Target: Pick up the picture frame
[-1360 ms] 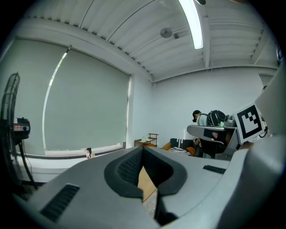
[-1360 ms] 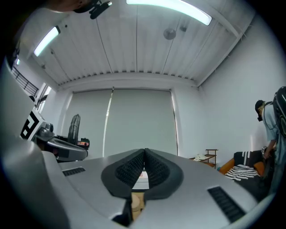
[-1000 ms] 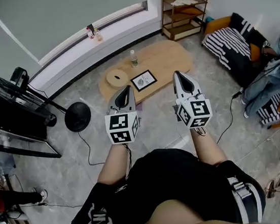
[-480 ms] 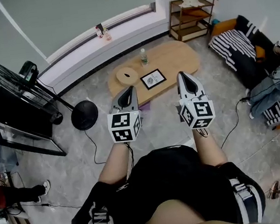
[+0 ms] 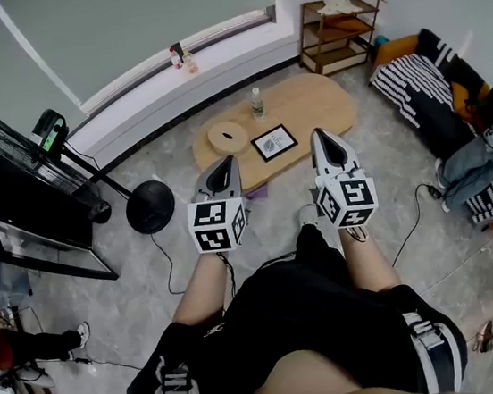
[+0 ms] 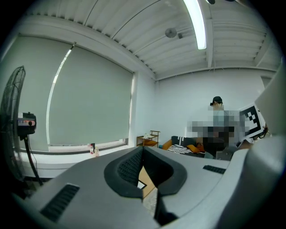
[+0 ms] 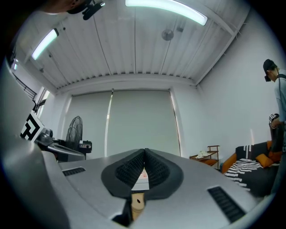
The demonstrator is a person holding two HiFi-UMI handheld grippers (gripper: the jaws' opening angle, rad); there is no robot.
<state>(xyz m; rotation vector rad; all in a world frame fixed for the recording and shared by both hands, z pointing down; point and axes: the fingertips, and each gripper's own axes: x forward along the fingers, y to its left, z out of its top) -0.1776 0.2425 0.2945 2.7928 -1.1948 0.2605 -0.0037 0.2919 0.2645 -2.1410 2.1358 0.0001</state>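
The picture frame [image 5: 274,142], black-edged with a white print, lies flat on a low oval wooden table [image 5: 316,106] ahead of me. My left gripper [image 5: 223,165] and right gripper [image 5: 320,135] are held side by side above the floor, short of the table's near edge, both shut and empty. In the left gripper view the left gripper [image 6: 143,148] has its pads together, with a corner of the frame [image 6: 141,184] showing below them. The right gripper [image 7: 144,152] likewise shows closed pads and a strip of table [image 7: 137,203] under them.
A round wooden disc [image 5: 227,136] and a bottle [image 5: 258,103] share the table. A standing fan [image 5: 33,148] and black cabinet [image 5: 31,233] are at the left, a wooden shelf [image 5: 340,30] at the back, a striped sofa [image 5: 426,87] with seated people at the right. Cables cross the floor.
Both grippers and I have moved forward toward the table, which now sits closer and slightly lower in the head view. My foot has stepped forward between the grippers. Jaws stay closed.
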